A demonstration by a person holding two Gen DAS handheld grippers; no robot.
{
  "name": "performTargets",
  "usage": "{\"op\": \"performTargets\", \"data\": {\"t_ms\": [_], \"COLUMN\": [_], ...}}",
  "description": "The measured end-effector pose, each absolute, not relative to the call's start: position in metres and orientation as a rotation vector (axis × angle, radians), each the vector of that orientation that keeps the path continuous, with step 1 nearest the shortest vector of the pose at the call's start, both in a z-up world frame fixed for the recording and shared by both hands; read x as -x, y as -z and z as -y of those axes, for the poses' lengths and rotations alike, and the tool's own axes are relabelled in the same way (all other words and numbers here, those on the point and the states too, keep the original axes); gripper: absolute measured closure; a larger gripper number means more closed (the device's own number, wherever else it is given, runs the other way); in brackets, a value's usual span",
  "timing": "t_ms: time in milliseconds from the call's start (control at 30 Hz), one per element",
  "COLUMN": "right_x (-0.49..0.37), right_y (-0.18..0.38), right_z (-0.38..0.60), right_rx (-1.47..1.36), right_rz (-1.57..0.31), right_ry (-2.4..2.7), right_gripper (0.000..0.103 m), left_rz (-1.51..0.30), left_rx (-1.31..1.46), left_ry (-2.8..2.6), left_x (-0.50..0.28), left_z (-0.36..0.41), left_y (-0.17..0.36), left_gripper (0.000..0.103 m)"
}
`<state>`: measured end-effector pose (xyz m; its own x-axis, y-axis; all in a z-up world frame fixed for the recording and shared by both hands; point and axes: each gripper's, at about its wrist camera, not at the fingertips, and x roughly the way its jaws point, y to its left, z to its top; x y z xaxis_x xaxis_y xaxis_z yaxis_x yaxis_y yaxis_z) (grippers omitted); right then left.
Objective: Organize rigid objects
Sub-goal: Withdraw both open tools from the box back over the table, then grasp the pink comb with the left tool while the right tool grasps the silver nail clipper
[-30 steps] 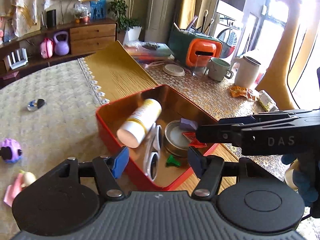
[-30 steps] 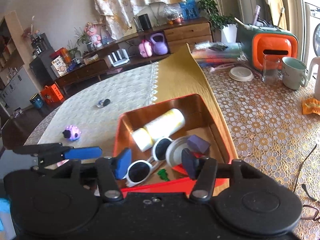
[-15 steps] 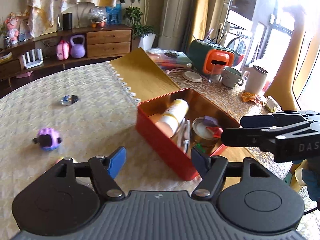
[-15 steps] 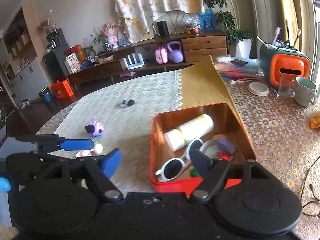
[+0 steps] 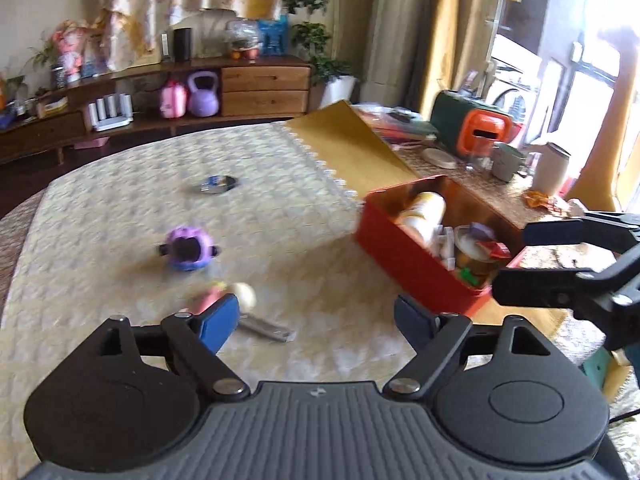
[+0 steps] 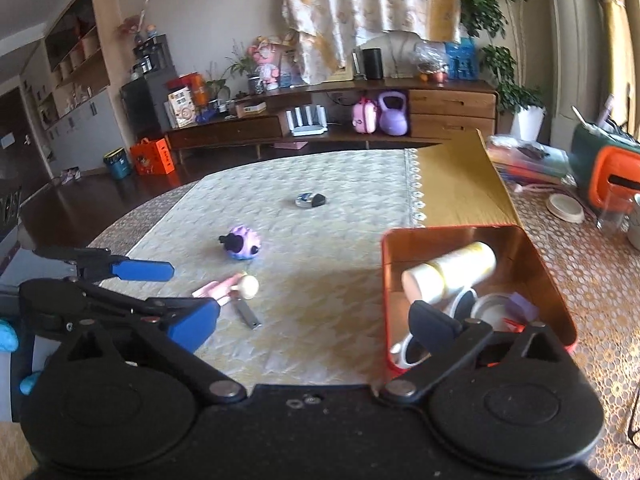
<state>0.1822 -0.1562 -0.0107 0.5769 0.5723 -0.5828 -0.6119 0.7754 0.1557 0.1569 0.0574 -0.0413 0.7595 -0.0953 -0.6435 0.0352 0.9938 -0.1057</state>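
Left wrist view: the cream tablecloth (image 5: 100, 240) spreads under both tools. At its right edge stands the red tin (image 5: 404, 256), holding a white bottle (image 5: 424, 212), sunglasses (image 6: 460, 304) and a round lid (image 6: 490, 308). The left gripper (image 5: 316, 316) hangs spread wide and empty above the cloth; the right gripper (image 6: 316, 320) is likewise parted, gripping nothing, beside the tin. Loose on the cloth lie a purple toy (image 5: 188, 248), a pink-and-cream mushroom piece (image 6: 240, 286) touching a metal clipper (image 6: 248, 314), and a small silver disc (image 6: 310, 200).
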Motion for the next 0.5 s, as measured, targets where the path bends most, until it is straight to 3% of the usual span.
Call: {"op": "performTargets", "data": {"t_ms": [500], "right_x": [-0.188], "right_y": [0.034], "right_z": [0.096], "right_rx": [0.193], "right_rz": [-0.715], "right_ry": [-0.743], "right_gripper": [0.000], "left_rz": [-0.731], "left_rx": [0.082], "left_ry": [-0.059], "left_x": [-0.152], "left_z": [-0.123], "left_y": [0.080], "left_gripper": [0.018]}}
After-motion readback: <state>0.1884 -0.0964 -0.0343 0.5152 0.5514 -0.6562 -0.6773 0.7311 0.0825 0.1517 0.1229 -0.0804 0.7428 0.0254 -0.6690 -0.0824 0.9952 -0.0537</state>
